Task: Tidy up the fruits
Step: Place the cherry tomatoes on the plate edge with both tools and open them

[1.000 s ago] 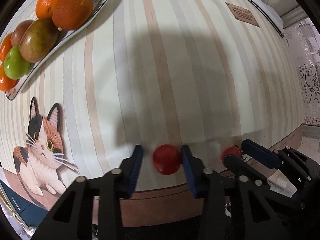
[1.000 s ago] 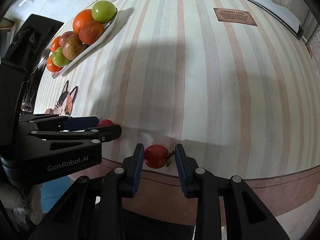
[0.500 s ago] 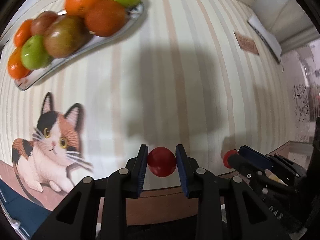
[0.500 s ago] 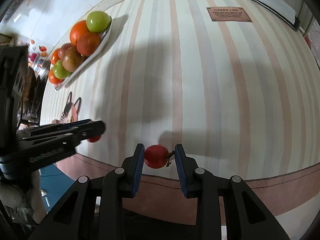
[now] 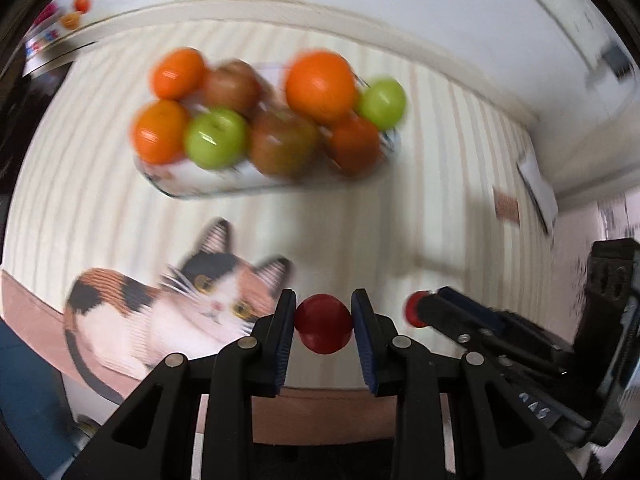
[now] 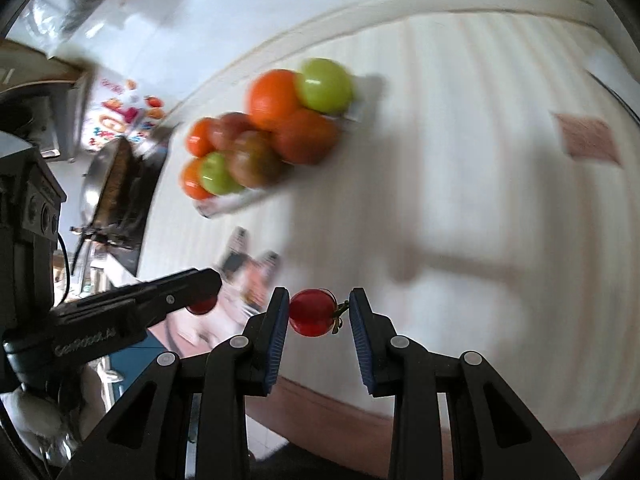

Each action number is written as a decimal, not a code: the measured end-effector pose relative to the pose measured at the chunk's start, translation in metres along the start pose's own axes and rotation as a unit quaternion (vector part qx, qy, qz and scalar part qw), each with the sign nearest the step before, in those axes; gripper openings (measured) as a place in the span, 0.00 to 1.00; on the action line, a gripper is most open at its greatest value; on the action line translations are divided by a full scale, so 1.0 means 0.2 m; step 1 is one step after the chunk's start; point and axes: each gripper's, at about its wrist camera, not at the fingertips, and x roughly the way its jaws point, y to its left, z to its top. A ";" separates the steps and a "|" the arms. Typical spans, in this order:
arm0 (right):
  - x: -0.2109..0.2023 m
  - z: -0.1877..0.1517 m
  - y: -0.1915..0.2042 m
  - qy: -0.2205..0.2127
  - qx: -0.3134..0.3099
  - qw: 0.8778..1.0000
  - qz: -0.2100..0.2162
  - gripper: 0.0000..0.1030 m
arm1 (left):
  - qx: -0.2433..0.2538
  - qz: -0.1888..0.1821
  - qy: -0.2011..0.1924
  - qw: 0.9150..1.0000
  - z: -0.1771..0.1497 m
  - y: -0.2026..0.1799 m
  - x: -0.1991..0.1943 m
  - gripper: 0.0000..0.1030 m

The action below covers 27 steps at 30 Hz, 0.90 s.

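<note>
Left wrist view: we had the left tool (image 5: 323, 322) clamped on a cherry tomato (image 5: 323, 323), the right tool (image 6: 318, 313) on another cherry tomato (image 6: 312, 312), both above the worktop (image 5: 440, 152). Best plan: lower gently onto the fruit plate (image 5: 208, 186), release late, avoid rolling.

Striped tablecloth (image 5: 440, 152) with cat print (image 5: 172, 308)

Two cherry tomatoes (image 5: 323, 323) are counted, and on one plate (image 5: 208, 184) three oranges (image 5: 321, 85), two green apples (image 5: 216, 138) and three reddish-brown fruits (image 5: 282, 142).
</note>
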 end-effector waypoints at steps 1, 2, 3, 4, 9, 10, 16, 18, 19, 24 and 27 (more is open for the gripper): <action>0.04 0.03 0.06 -0.004 -0.010 1.000 0.004 0.33 | -0.007 0.004 -0.006 1.000 0.03 0.04 -0.01 0.25; 0.08 0.06 0.11 -0.007 -0.019 1.000 0.007 0.33 | -0.014 0.006 -0.010 1.000 0.05 0.08 -0.02 0.25; 0.13 0.10 0.17 -0.010 -0.032 0.999 0.011 0.33 | -0.026 0.009 -0.016 0.999 0.08 0.14 -0.03 0.25; 0.16 0.12 0.22 -0.013 -0.037 0.999 0.013 0.33 | -0.032 0.011 -0.018 0.999 0.10 0.18 -0.04 0.25; 0.38 0.25 0.39 -0.021 -0.068 0.997 0.007 0.33 | -0.066 0.020 -0.023 0.997 0.24 0.38 0.02 0.25; 0.43 0.26 0.41 -0.020 -0.072 0.997 0.004 0.33 | -0.072 0.024 -0.021 0.997 0.27 0.41 0.05 0.25; 0.62 0.32 0.49 -0.009 -0.096 0.995 -0.015 0.33 | -0.087 0.019 -0.006 0.996 0.36 0.55 0.14 0.25; 0.64 0.32 0.50 -0.008 -0.100 0.995 -0.020 0.33 | -0.087 0.018 0.001 0.996 0.38 0.57 0.18 0.25; 0.66 0.33 0.50 -0.011 -0.101 0.995 -0.024 0.33 | -0.090 0.018 0.003 0.996 0.39 0.59 0.20 0.25; 0.72 0.33 0.52 -0.009 -0.095 0.995 -0.015 0.39 | -0.096 0.004 0.010 0.995 0.41 0.60 0.25 0.26; 0.71 0.33 0.54 -0.006 -0.092 0.996 -0.006 0.58 | -0.096 0.007 0.011 0.995 0.42 0.59 0.25 0.33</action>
